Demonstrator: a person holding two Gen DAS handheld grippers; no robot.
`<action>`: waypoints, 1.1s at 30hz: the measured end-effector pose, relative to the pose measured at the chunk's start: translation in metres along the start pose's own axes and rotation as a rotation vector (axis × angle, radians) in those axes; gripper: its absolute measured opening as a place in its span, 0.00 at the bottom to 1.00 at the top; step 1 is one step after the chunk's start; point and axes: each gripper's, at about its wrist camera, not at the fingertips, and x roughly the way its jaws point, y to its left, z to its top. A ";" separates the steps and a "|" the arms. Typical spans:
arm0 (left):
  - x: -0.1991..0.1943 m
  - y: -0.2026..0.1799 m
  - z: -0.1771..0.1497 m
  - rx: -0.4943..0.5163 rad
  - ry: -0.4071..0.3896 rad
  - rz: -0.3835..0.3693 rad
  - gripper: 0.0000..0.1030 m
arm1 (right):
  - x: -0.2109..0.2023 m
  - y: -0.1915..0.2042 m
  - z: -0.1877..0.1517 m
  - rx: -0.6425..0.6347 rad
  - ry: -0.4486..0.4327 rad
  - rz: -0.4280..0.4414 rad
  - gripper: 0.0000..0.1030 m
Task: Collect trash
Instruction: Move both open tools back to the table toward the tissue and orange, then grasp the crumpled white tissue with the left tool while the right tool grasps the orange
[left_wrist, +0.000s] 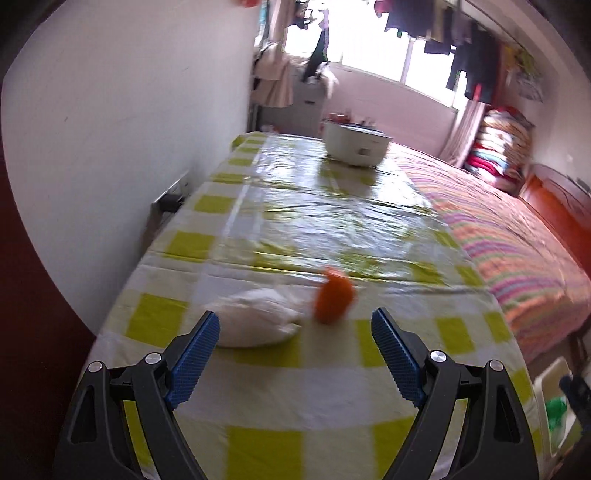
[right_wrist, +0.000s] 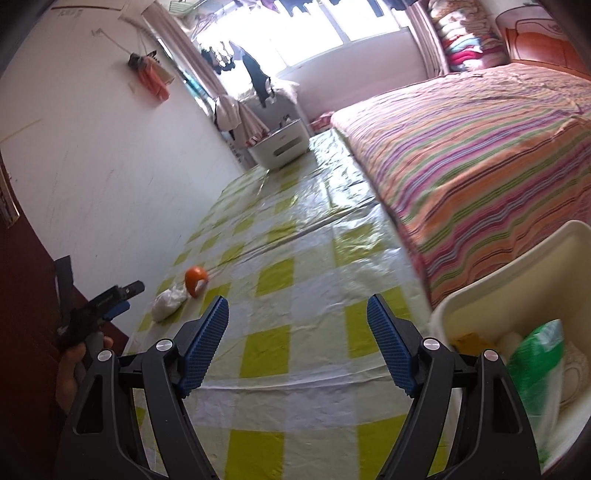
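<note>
Curved orange peel piece and crumpled white tissue wad, touching, on yellow-and-white checked plastic tablecloth near wall-side edge. Left gripper spread wide, empty, just short of wad; right gripper likewise wide, empty, over cloth's middle. Cream plastic bin off cloth's bed-side near corner, holding green-white wrapper.

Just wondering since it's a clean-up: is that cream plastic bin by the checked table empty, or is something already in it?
Not empty. The cream plastic bin already holds a green and white plastic wrapper, something yellow and pale items beneath.
</note>
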 end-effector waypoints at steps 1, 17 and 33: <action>0.005 0.008 0.003 -0.013 0.008 0.005 0.79 | 0.002 0.002 0.000 -0.004 0.007 0.004 0.74; 0.065 0.021 0.007 -0.061 0.114 0.006 0.79 | 0.015 0.010 -0.005 -0.022 0.060 0.028 0.74; 0.076 0.027 0.006 -0.128 0.159 0.009 0.26 | 0.121 0.130 0.026 -0.259 0.176 0.157 0.74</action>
